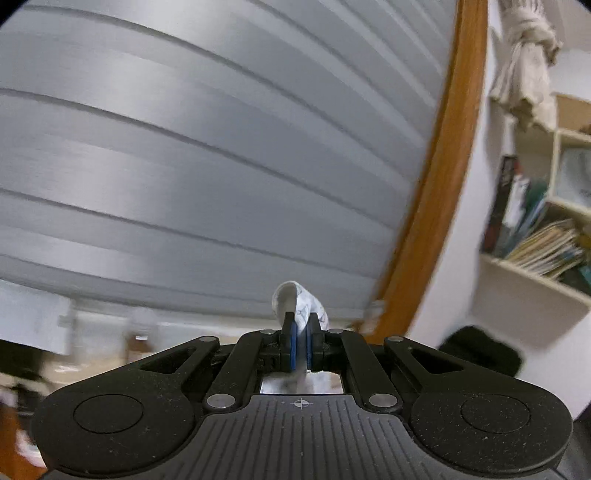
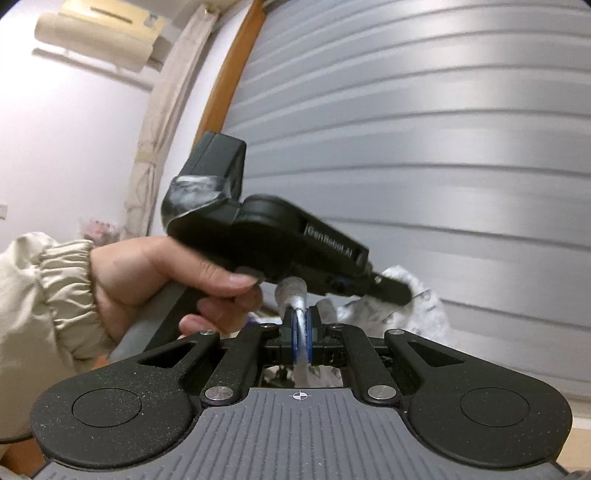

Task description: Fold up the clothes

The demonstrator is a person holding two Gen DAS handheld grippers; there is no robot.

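A white cloth with a faint grey print is pinched in both grippers and held up in the air. In the left wrist view a fold of the cloth sticks up between the blue pads of my left gripper, which is shut on it. In the right wrist view my right gripper is shut on another fold of the cloth. Just beyond it, the left gripper points right with more of the cloth bunched at its tip. A hand in a beige sleeve holds it.
Grey slatted blinds fill the background of both views, framed by an orange wooden edge. A shelf with books and a tied curtain are at the right. An air conditioner hangs at upper left.
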